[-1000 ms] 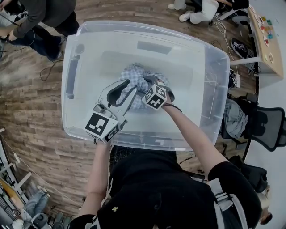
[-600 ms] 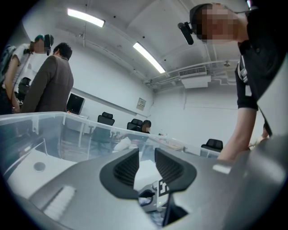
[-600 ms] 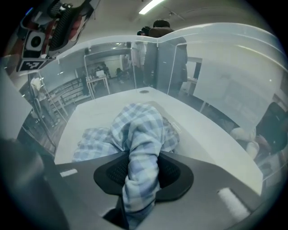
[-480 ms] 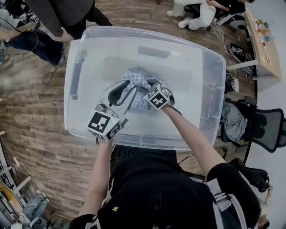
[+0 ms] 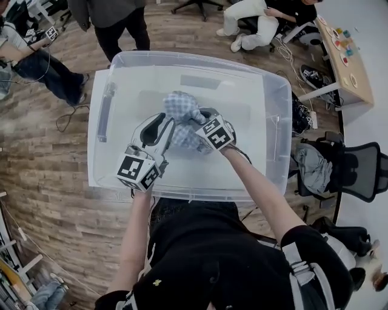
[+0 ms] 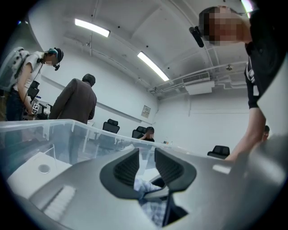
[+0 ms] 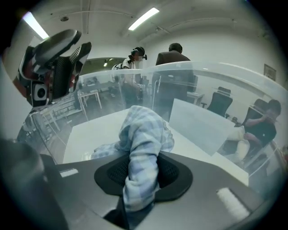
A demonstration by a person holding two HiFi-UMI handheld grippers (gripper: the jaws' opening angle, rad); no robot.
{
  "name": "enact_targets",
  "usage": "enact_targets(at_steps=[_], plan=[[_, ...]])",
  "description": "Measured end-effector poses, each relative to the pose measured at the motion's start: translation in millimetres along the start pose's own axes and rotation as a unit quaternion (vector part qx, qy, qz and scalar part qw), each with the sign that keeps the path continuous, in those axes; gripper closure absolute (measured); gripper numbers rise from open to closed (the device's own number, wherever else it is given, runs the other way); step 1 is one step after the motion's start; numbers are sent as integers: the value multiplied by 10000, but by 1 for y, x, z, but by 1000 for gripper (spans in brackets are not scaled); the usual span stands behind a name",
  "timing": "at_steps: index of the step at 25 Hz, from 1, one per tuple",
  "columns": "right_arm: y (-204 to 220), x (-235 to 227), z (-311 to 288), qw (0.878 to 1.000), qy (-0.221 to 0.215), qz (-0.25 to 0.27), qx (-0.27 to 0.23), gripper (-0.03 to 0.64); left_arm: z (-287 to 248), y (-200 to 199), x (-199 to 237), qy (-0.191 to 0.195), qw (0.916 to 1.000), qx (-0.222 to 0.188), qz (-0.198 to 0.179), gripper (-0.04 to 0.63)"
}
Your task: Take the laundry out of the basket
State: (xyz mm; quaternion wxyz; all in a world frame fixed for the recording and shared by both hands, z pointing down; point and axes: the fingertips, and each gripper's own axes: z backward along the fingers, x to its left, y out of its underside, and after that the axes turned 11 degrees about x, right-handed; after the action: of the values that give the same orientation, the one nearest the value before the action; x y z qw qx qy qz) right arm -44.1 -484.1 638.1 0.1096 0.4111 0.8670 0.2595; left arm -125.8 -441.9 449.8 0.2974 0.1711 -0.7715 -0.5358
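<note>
A blue-and-white checked cloth [image 5: 180, 108] is bunched up in the middle of the clear plastic bin [image 5: 280, 139]. My right gripper [image 5: 197, 118] is shut on it. Its jaws have just been closing, and in the right gripper view [image 7: 143, 173] a fold of the cloth [image 7: 144, 130] runs up between the pads, lifted off the white bin floor. My left gripper [image 5: 162, 121] hovers just left of the cloth, inside the bin. In the left gripper view [image 6: 146, 164] its pads stand a little apart with nothing between them, and the cloth [image 6: 148, 188] shows below.
The bin's clear walls [image 7: 202, 90] surround both grippers. Several people stand or sit beyond the far side [image 5: 115, 18]. An office chair [image 5: 357, 169] and a table [image 5: 351, 48] are at the right. Wooden floor [image 5: 42, 151] lies around the bin.
My right gripper has risen with the checked cloth, pulling it up off the bin floor. The left gripper has stayed about where it was.
</note>
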Motion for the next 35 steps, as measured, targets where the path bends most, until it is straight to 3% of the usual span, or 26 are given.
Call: enact_targets(at_steps=[13,22,28,35], plan=[[-25,1,80,9950,-112,-650,-752,494,14,-19,-6,51,9990,-402,212,488],[-53,8,145,9855,-38,-800,-1494,494,30,-53,-28,289,9975,-628,-138,491],[-62,14,186,9769,3,-928,-1927,494,38,-63,-55,498,9962,-496,-513,491],[-82,27,231,9656,32,-872,-2450,494,46,-69,-66,578,9955,-438,-609,492]])
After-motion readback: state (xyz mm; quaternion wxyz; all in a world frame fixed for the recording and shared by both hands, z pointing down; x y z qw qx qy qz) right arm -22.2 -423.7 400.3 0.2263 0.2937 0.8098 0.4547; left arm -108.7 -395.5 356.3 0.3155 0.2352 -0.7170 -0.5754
